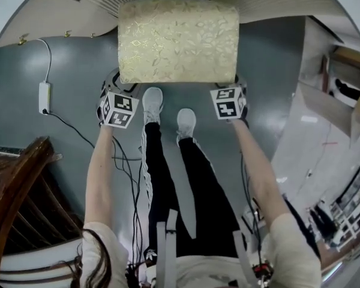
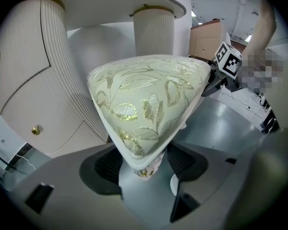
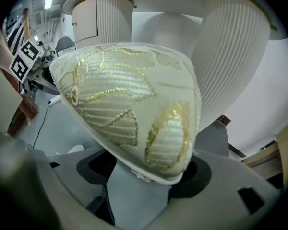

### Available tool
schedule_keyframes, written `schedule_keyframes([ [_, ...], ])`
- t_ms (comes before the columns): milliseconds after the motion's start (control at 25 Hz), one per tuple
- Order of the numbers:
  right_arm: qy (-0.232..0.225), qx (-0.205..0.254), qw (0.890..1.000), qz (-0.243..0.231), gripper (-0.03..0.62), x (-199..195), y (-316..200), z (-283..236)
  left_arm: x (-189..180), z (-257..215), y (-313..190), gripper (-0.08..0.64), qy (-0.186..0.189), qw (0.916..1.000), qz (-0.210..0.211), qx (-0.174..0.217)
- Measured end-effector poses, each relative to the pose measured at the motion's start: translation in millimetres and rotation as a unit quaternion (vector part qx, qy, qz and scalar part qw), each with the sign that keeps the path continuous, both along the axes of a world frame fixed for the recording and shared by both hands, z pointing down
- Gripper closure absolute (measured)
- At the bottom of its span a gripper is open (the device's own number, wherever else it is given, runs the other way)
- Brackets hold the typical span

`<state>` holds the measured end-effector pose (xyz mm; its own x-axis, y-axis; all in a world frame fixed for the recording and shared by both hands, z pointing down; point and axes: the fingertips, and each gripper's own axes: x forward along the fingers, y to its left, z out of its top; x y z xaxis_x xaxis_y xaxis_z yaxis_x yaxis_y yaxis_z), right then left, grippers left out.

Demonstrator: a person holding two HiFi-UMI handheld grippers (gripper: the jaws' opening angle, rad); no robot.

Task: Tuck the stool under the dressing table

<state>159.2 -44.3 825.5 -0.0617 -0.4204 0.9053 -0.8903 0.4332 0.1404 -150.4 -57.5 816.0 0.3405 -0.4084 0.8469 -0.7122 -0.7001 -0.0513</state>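
**Both grippers clamp the stool's near corners at the dressing table's front**

Closest in the head view are the person's legs in black trousers, with white shoes [image 1: 152, 101] planted on the grey floor [image 1: 78, 59]. A dark wooden chair [image 1: 18, 185] stands at the lower left. Both bare forearms reach forward and down, one on each side of the legs.

The left gripper [image 2: 144, 159] has its jaws spread wide around the near left corner of the stool [image 1: 177, 39]. The padded corner is wedged down between the black pads [image 2: 108, 164], which bear on its two sides. The right gripper [image 3: 149, 169] holds the near right corner the same way, jaws wide and the cushion's edge seated between the pads. Each marker cube [image 1: 120, 108] sits just beside the seat's near edge.

The stool has a rectangular cushion in pale gold fabric with a leaf pattern. It stands directly ahead of the shoes, and most of the seat lies out in front of the tabletop.

Left of it, a white power adapter [image 1: 44, 97] with a cable lies on the floor.

Beyond, the white dressing table [image 2: 33, 71] shows ribbed, rounded pedestals with gold knobs. The stool's far edge reaches the gap between them.
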Motion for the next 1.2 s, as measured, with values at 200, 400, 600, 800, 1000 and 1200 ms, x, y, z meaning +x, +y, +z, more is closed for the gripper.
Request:
schedule_keyframes([
  [200,0.012,-0.002,1.000,0.004,0.266,2,-1,7,1,8,-1,0.264,0.000,0.9999,0.010,-0.012],
  [400,0.012,0.002,1.000,0.018,0.267,-3,-6,6,-4,9,-17,0.264,-0.006,0.9997,0.020,-0.011],
  [600,0.008,0.006,0.999,0.039,0.267,-7,-22,4,-7,6,-46,0.264,-0.017,0.9990,0.040,-0.014],
  [800,0.008,0.015,0.999,0.050,0.267,-12,-21,7,-10,10,-56,0.265,-0.025,0.9981,0.055,-0.010],
  [1000,0.009,0.017,0.998,0.059,0.267,-16,-24,10,-12,11,-64,0.265,-0.025,0.9981,0.056,-0.006],
  [1200,0.013,0.016,0.998,0.065,0.267,-15,-40,2,-10,4,-85,0.265,-0.015,0.9978,0.065,0.003],
])
